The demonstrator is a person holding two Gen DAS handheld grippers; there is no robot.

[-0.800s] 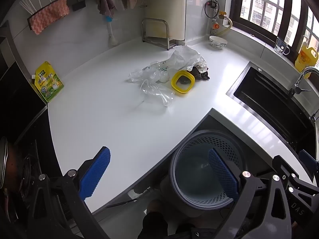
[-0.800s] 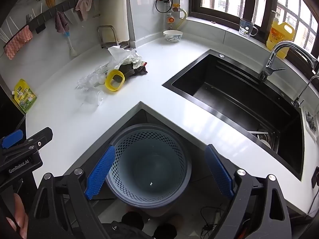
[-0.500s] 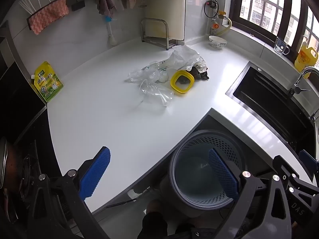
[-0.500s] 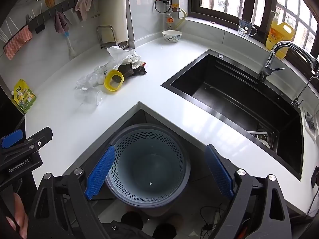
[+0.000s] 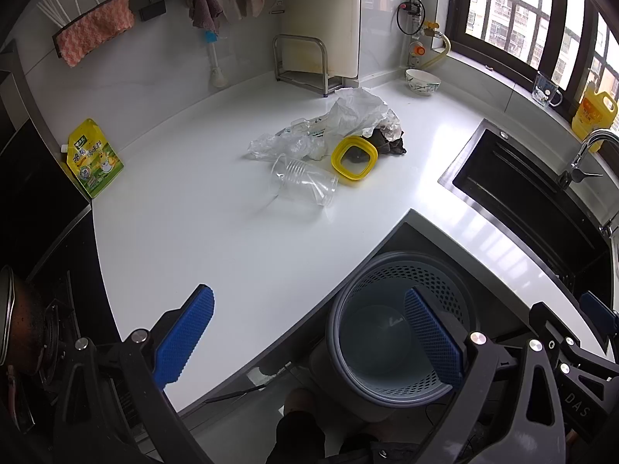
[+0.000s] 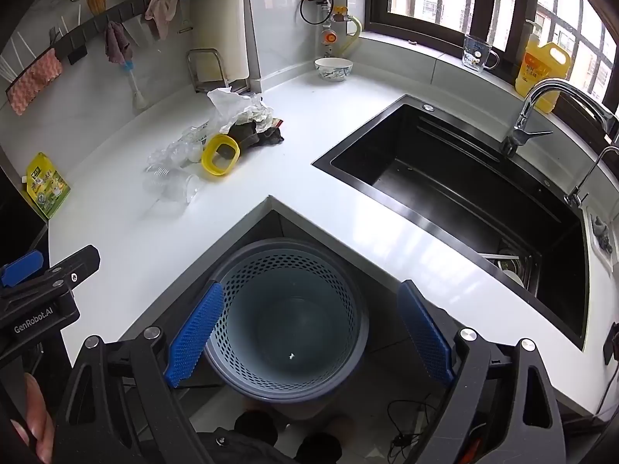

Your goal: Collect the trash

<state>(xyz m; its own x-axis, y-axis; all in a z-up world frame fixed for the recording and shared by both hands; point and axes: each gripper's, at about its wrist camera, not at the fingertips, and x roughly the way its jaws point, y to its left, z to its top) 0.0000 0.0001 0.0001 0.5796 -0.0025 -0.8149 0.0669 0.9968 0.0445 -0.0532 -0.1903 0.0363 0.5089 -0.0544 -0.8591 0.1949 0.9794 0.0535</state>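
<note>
Nothing has shifted since the earlier frames; trash pile (image 5: 340, 143) unmoved on the table (image 5: 193, 232).
Left gripper (image 5: 309, 340) and right gripper (image 6: 309, 328) tilt downward over the bin (image 6: 286, 332); jaws wide apart, empty.

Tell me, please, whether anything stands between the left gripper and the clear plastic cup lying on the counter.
Nothing visible does. The left gripper is open and empty, and only bare white counter lies between it and the clear plastic cup. The yellow lid and the crumpled bags sit beyond the cup.
</note>
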